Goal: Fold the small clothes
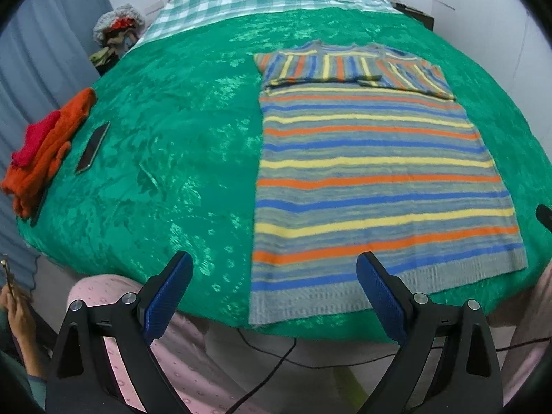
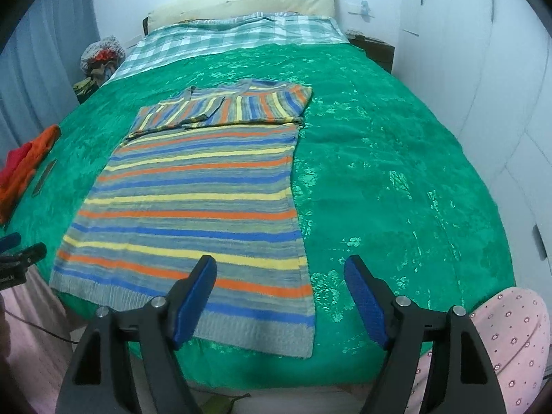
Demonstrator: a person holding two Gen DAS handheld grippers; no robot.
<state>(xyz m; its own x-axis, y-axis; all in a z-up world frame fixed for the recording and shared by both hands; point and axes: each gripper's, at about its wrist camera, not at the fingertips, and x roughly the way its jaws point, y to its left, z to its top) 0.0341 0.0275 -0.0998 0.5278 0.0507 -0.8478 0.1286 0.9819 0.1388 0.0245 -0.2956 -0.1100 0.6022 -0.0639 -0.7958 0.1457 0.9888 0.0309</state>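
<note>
One striped sweater (image 1: 372,179) lies flat on the green bedspread (image 1: 172,172), both sleeves folded across its chest, its grey hem at the near edge of the bed. My left gripper (image 1: 274,265) hangs above that hem, fingers (image 1: 172,286) spread wide with nothing between them; the hem's left corner shows in the gap. My right gripper (image 2: 279,269) hangs above the hem's right corner, fingers (image 2: 362,296) likewise spread and empty, clear of the cloth. Nothing lies between either gripper and the sweater. At the bed's left edge: one pile of orange and red clothes (image 1: 45,148), with one dark phone (image 1: 92,146) just beside it. One checked sheet (image 1: 262,3) covers the far end, one pale pillow (image 2: 241,0) beyond. A second person's hand (image 1: 17,321) appears lower left.
</note>
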